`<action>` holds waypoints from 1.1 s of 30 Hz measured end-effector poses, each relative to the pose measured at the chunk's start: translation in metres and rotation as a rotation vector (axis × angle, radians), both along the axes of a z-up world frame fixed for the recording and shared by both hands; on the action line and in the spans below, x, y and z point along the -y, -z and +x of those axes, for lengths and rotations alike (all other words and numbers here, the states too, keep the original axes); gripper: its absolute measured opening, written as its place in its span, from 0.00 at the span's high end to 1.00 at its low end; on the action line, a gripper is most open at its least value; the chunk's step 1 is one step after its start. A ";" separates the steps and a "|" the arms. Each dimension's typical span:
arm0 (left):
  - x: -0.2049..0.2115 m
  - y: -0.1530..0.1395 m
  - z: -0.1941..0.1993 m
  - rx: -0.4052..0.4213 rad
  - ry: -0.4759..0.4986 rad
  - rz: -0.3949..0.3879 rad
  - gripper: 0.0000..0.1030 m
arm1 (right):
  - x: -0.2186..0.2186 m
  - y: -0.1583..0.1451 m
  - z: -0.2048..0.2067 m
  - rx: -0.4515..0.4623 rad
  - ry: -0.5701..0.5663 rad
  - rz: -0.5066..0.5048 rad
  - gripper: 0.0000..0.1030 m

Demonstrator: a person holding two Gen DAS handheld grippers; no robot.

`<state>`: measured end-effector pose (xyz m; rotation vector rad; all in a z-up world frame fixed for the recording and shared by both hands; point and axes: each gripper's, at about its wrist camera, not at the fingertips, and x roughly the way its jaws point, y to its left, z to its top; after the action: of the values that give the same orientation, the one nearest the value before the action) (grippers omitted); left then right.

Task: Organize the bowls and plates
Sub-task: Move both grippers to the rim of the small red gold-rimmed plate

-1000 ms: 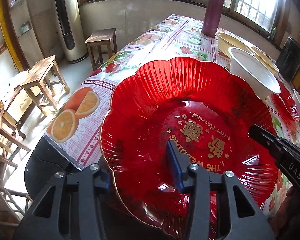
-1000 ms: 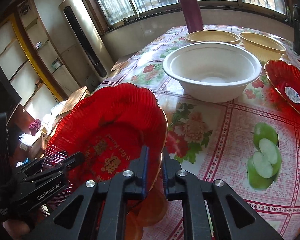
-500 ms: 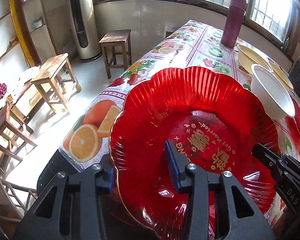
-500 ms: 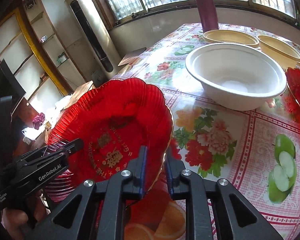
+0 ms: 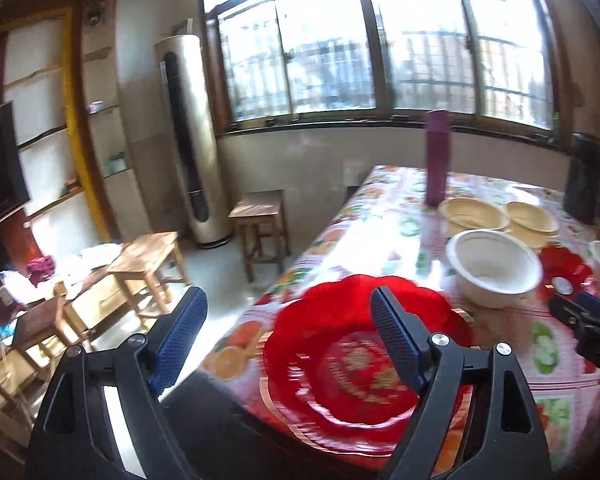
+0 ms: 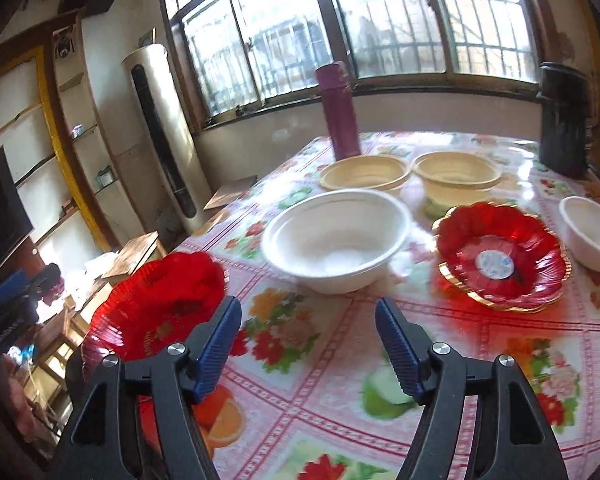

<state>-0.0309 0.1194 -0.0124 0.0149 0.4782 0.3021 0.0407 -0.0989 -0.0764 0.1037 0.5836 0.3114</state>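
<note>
At table corner, large red plate overhanging edge, both jaws opening, empty.

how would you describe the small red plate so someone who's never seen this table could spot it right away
Start at the tall purple bottle by the window end of the flowered table, then come forward past the two tan bowls to the large white bowl. The small red plate sits just to its right. Unlike the big red plate at the table's left edge, it carries a round white sticker.

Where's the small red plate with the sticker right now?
In the right wrist view the small red plate sits on the table's right side, between the big white bowl and a smaller white bowl.
</note>
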 end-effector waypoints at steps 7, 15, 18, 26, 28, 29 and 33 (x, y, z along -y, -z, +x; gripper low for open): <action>0.111 0.011 0.060 -0.270 0.426 -0.190 0.17 | 0.109 -0.010 0.004 0.025 0.230 0.048 0.25; 0.212 0.060 0.128 -0.542 0.505 -0.253 0.17 | 0.211 0.021 0.059 -0.212 0.292 0.310 0.26; 0.225 0.070 0.148 -0.589 0.488 -0.277 0.17 | 0.227 0.033 0.073 -0.265 0.284 0.400 0.27; 0.238 0.086 0.187 -0.684 0.488 -0.409 0.18 | 0.251 0.057 0.100 -0.355 0.311 0.546 0.38; 0.237 0.089 0.194 -0.697 0.482 -0.438 0.18 | 0.254 0.058 0.102 -0.352 0.311 0.568 0.38; 0.236 0.091 0.197 -0.704 0.474 -0.449 0.18 | 0.255 0.058 0.103 -0.349 0.312 0.572 0.38; 0.236 0.094 0.210 -0.711 0.461 -0.469 0.18 | 0.258 0.061 0.110 -0.365 0.309 0.609 0.36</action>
<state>0.1788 -0.1165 -0.1067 -0.2288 1.2185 -0.2930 0.1503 -0.3567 -0.1378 0.8434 0.8059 0.1590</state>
